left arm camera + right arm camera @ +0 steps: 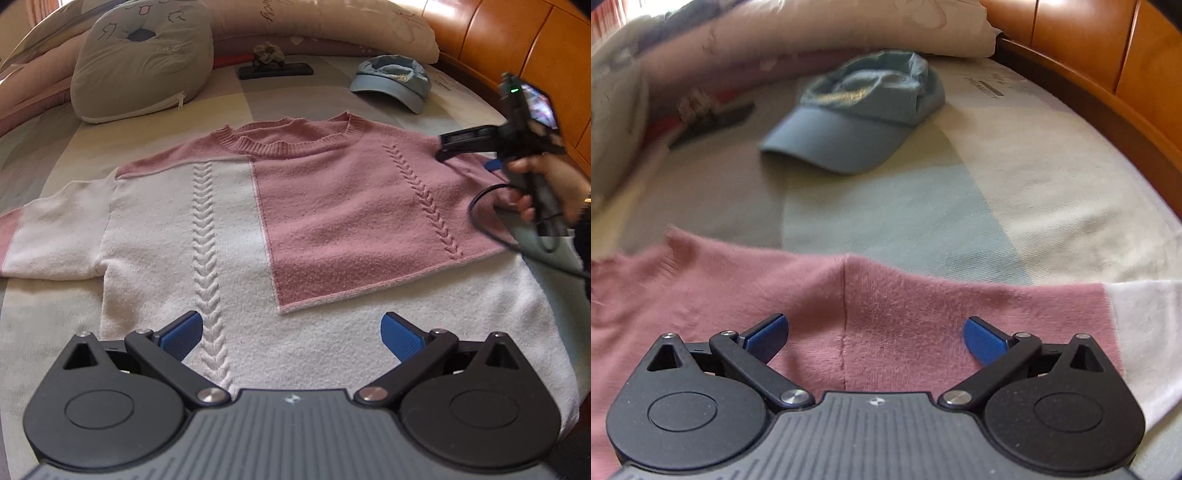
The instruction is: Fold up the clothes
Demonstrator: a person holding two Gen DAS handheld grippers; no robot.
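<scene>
A pink and white knit sweater (229, 229) lies flat on the bed, neckline away from me, with one sleeve stretched to the left. My left gripper (291, 334) is open above the white lower part, beside the cable-knit ridge. In the left wrist view a hand holds my right gripper (465, 151) over the sweater's pink right shoulder. The right wrist view shows the right gripper (875, 338) open, low over the pink shoulder seam of the sweater (894, 306), nothing between its blue pads.
A blue cap (393, 81) (857, 110) sits on the checked bedsheet (997, 192) beyond the sweater. A grey cat cushion (140, 59) and long pillows line the far side. A dark phone-like object (275, 70) lies near them. Wooden panelling (517, 44) runs along the right.
</scene>
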